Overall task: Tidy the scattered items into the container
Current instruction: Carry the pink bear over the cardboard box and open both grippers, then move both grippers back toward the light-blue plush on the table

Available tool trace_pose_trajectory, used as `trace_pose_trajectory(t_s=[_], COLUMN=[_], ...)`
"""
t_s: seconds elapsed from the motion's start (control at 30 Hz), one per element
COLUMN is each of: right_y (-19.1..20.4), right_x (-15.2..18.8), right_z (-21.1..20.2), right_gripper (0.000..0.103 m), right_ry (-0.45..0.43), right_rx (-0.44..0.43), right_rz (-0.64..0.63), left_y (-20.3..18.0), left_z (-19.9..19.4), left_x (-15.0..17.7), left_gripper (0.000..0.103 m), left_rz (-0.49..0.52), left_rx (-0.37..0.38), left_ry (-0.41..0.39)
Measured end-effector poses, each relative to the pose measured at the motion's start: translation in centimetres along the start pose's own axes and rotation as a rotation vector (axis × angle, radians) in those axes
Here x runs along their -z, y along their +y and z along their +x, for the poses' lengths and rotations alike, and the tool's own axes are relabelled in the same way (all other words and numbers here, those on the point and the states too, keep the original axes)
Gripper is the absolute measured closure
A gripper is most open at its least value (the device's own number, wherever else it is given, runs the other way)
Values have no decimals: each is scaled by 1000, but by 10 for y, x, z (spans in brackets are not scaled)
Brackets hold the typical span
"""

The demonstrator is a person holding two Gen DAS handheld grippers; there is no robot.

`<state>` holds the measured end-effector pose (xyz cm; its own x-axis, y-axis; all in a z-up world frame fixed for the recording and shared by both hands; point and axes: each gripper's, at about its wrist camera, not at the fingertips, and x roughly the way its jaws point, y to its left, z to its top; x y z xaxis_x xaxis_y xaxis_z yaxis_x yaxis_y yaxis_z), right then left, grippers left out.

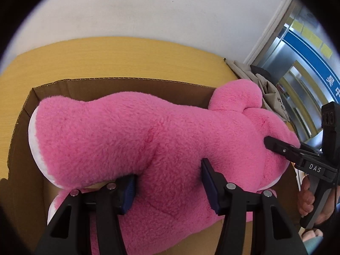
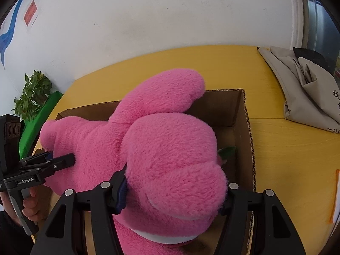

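Together, both tools clamp the pink plush toy (image 1: pixel 131 140) over the cardboard box (image 1: pixel 23 114).
On the yellow bench (image 2: pixel 282 153), the box holds the toy's lower part; the left tool (image 1: pixel 167 188) pinches its body, the right tool (image 2: pixel 173 197) its head.

Close, downward wrist views — shared plush toy (image 1: pixel 131 140)

pink plush toy (image 1: pixel 131 140) filling cardboard box (image 2: pixel 248 127) opening, narrow gap along right wall

Yellow table (image 2: pixel 276 140) against a white wall (image 2: pixel 148 17), grey folded bag (image 2: pixel 308 97) atop, potted plant (image 2: pixel 31 97) beside.
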<state>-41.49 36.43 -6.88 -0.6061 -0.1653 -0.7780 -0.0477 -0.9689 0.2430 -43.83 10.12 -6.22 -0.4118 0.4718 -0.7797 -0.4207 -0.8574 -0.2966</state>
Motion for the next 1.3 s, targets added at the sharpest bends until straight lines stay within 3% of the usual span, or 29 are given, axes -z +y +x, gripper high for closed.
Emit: trace_pose_trajectory(t_s=[0.3, 0.43, 0.5, 0.63, 0.77, 0.87, 0.97, 1.03, 1.17, 1.3], right_y=[9, -8, -17, -19, -2, 22, 58, 82, 113, 127], right_x=[3, 1, 2, 12, 38, 67, 109, 136, 179, 214], right_z=[-9, -6, -16, -53, -121, -180, -237, -263, -287, -290], right_gripper=[34, 14, 10, 10, 9, 0, 0, 0, 0, 0], right_ry=[24, 82, 72, 24, -80, -210, -390, -458, -479, -436], right_rx=[46, 4, -25, -79, -65, -68, -28, -13, 31, 12], right_rz=[-21, 76, 128, 136, 65, -7, -58, -124, -193, -177], left_y=[15, 10, 6, -1, 1, 6, -1, -4, -27, -46], left_z=[2, -8, -20, -74, -154, -205, -242, -259, -279, -284], left_x=[2, 0, 1, 14, 47, 80, 119, 145, 195, 227], left_gripper=[43, 43, 44, 45, 41, 22, 22, 22, 22, 22], left_rz=[-13, 2, 22, 105, 134, 86, 53, 37, 54, 59], left_rx=[24, 23, -3, -100, -121, -127, -123, -135, -221, -202], left_ry=[27, 29, 16, -92, -204, -268, -319, -337, -350, -333])
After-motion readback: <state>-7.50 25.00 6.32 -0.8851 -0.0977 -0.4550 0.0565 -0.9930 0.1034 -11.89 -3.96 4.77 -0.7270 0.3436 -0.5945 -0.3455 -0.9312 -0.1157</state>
